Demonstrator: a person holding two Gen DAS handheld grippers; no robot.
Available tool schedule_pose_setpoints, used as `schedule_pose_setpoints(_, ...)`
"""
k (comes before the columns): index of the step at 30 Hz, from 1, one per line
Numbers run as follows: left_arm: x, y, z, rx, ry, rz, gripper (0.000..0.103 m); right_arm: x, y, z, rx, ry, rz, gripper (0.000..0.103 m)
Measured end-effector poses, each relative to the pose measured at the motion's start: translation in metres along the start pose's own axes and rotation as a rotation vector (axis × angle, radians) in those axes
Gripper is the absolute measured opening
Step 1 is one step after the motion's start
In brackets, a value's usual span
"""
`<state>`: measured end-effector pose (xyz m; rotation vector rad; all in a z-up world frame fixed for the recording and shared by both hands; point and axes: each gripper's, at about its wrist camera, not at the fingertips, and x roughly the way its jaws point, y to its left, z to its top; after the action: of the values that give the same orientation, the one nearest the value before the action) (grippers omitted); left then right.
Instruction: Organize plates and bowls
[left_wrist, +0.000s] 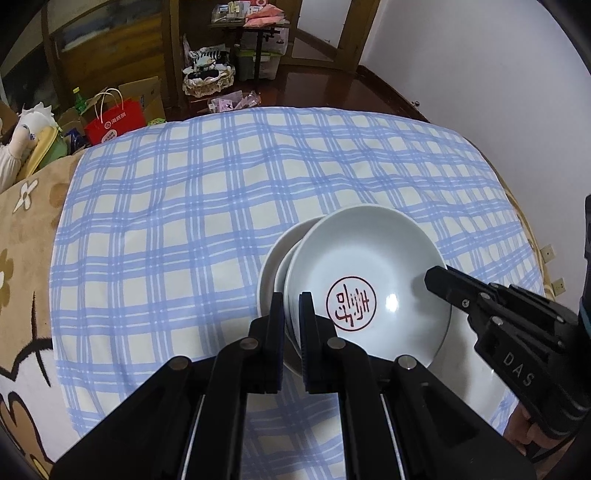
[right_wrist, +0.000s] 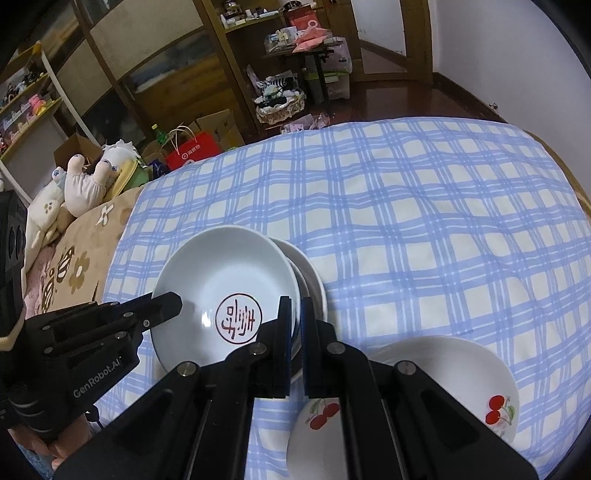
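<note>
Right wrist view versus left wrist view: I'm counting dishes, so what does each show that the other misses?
Only the right wrist view shows the cherry-patterned dishes. The left wrist view adds no dish of its own. Both show the red-stamped plate atop the stack, gripped on opposite rims by the left gripper and right gripper.

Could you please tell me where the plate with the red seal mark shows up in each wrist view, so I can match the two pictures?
Left wrist view: the plate with the red seal mark sits right of centre, topmost on a stack, its near rim at this gripper's fingers.
Right wrist view: the same plate sits left of centre, its right rim at this gripper's fingers.
Shared landmark: the red paper bag beyond the blue checked cloth.
</note>
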<state>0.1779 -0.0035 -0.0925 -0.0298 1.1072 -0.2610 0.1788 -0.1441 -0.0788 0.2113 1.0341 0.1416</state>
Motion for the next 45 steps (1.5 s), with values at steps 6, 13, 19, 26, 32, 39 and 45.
schedule_pose_setpoints(6, 0.016, 0.001, -0.001, 0.024, 0.015, 0.025, 0.008, 0.009, 0.001, 0.000, -0.034, 0.009, -0.025, 0.006)
schedule_pose_setpoints(13, 0.018, 0.005, 0.002, 0.022, 0.011, 0.015, 0.008, 0.021, 0.001, -0.001, -0.024, 0.056, -0.024, 0.006)
schedule_pose_setpoints(19, 0.018, 0.006, 0.002, 0.014, 0.009, 0.007, 0.008, 0.020, 0.003, 0.001, -0.029, 0.055, -0.028, 0.006)
schedule_pose_setpoints(26, 0.016, 0.004, 0.000, 0.036, -0.005, 0.017, 0.008, 0.019, 0.000, 0.000, -0.028, 0.041, -0.023, 0.006)
schedule_pose_setpoints(32, 0.016, 0.003, -0.001, 0.044, -0.008, 0.024, 0.008, 0.018, 0.000, 0.000, -0.026, 0.043, -0.019, 0.006)
schedule_pose_setpoints(39, 0.010, 0.004, -0.001, 0.045, -0.021, 0.035, 0.012, 0.015, 0.002, 0.001, -0.028, 0.038, -0.015, 0.008)
schedule_pose_setpoints(45, -0.003, 0.008, -0.002, 0.077, -0.067, 0.082, 0.015, 0.008, 0.001, 0.005, -0.019, 0.027, -0.001, 0.008)
